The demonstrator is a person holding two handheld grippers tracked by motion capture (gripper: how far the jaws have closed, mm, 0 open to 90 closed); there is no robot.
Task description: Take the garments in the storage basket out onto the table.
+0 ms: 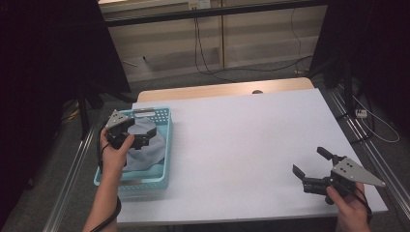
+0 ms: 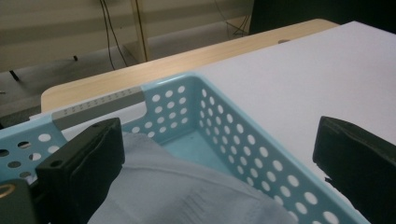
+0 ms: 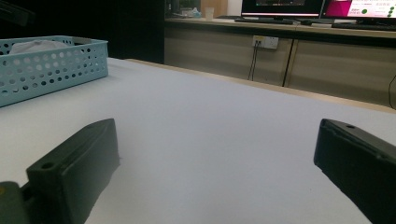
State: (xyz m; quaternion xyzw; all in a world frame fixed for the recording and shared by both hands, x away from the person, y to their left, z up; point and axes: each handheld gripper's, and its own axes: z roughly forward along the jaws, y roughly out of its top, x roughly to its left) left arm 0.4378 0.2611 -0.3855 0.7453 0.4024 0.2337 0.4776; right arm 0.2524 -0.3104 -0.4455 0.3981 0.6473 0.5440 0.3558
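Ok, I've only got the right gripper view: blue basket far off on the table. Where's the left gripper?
Observer: The left gripper hovers over the basket, at the table's left edge.
Operator: Open or shut?
Observer: Open. Its fingers straddle the basket's side wall, one inside and one outside above the table.
Operator: Anything in the basket?
Observer: A crumpled grey cloth lies under the inside finger. It is not gripped.
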